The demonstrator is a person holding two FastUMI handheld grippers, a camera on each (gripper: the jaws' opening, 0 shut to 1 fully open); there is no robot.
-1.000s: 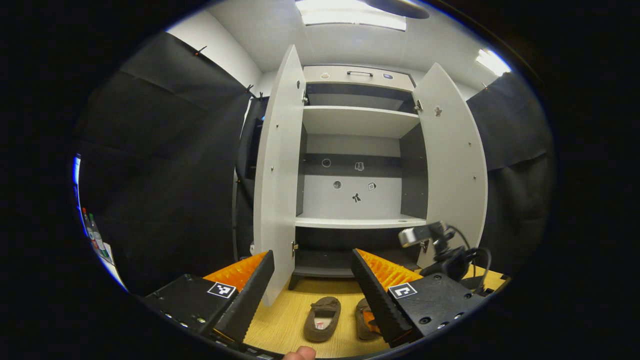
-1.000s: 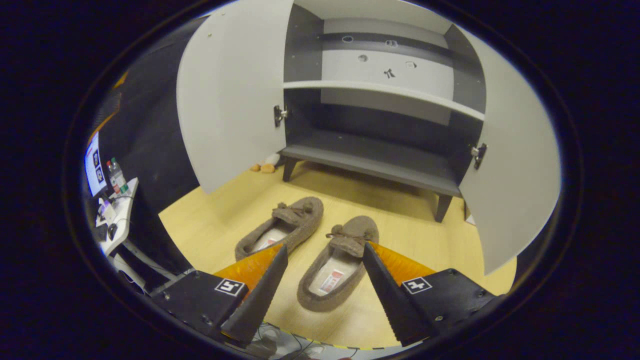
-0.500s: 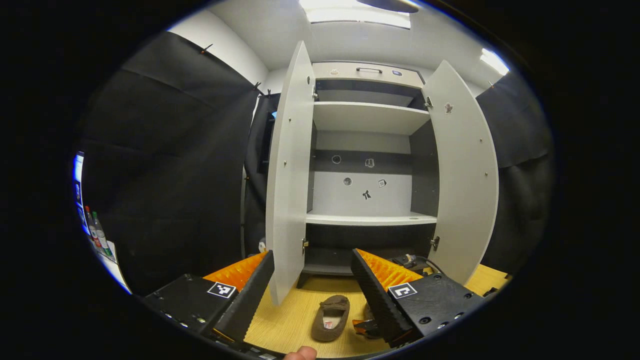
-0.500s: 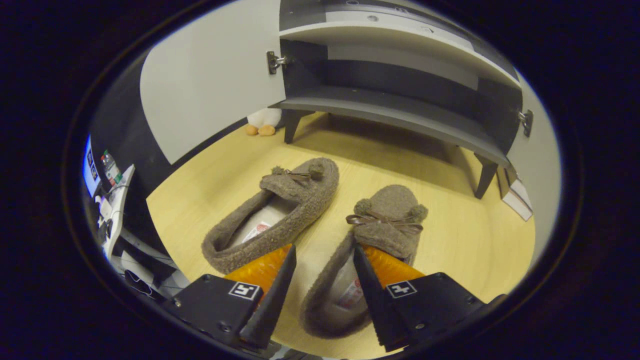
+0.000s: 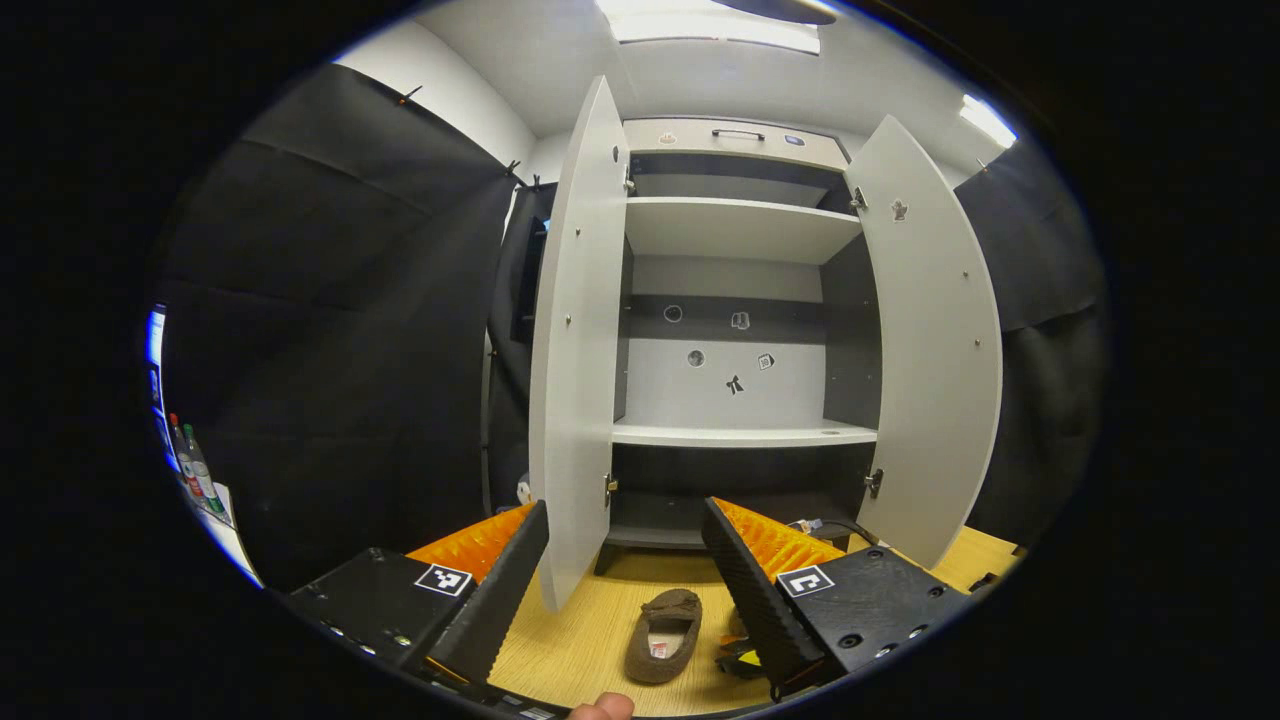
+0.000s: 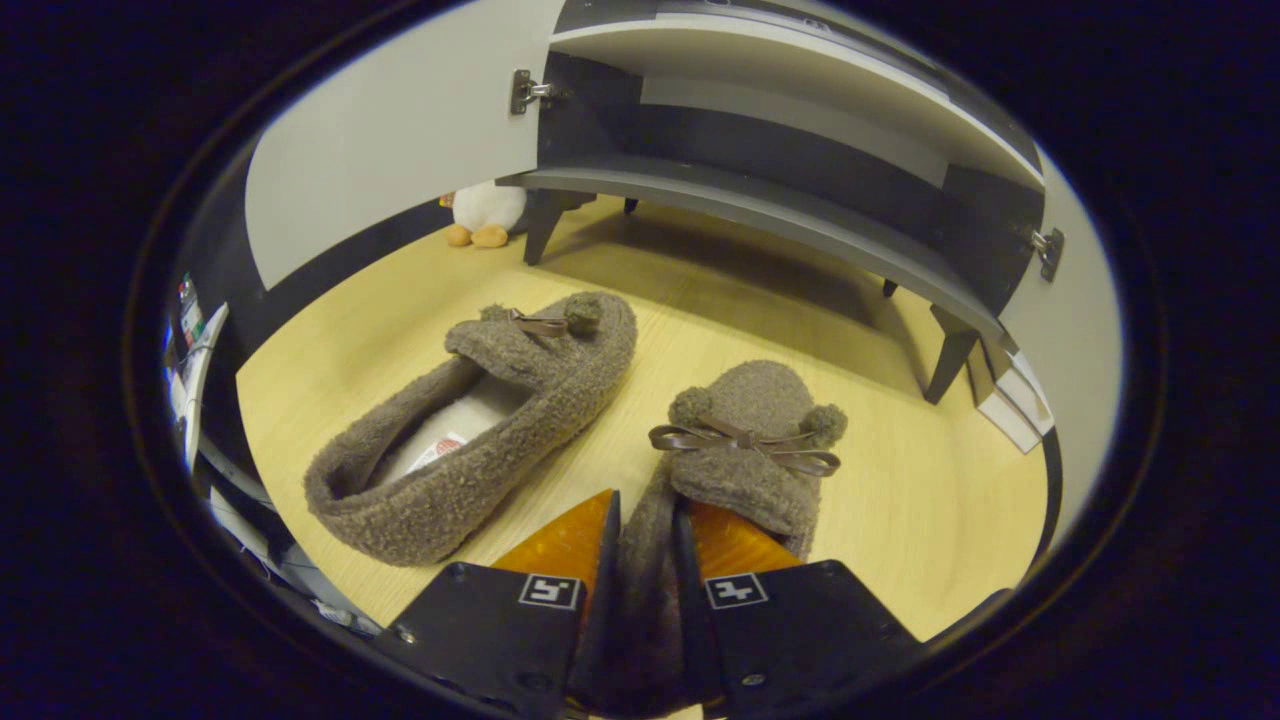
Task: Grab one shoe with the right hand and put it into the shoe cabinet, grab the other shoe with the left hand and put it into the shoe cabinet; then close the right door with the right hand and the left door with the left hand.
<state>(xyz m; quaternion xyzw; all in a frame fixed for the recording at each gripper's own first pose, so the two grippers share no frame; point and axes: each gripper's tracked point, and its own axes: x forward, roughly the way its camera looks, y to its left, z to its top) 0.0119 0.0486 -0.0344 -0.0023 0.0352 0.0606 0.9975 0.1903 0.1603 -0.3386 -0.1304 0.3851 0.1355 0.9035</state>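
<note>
1. In the right gripper view the right shoe (image 6: 745,440), a fuzzy brown slipper with a ribbon bow, rests on the wooden floor (image 6: 900,520) in front of the shoe cabinet (image 6: 780,215). The right gripper (image 6: 645,540) has both fingers pinched onto the near side wall of its opening, so it grips the shoe; I judge the first grasp made and the lift not yet begun.

2. The left shoe (image 6: 480,425) lies just beside it on the floor, toe toward the cabinet, apart from either gripper. In the left gripper view this same slipper shows low on the floor, between that gripper's fingers and farther off.

3. The left gripper (image 5: 625,560) is held well back from the cabinet with its fingers spread wide and nothing between them.

4. The cabinet stands with the left door (image 5: 575,340) and the right door (image 5: 935,330) both swung open. Its bottom shelf (image 6: 760,210), middle shelf (image 5: 740,433) and upper shelf (image 5: 735,225) carry no shoes; a few small stickers mark the back panel.

5. Left to do, as I read it: carry the gripped shoe in, fetch and place the other, then close the right door and the left door.

6. A small white plush toy (image 6: 485,212) sits on the floor at the far left, beside the cabinet's leg.
</note>
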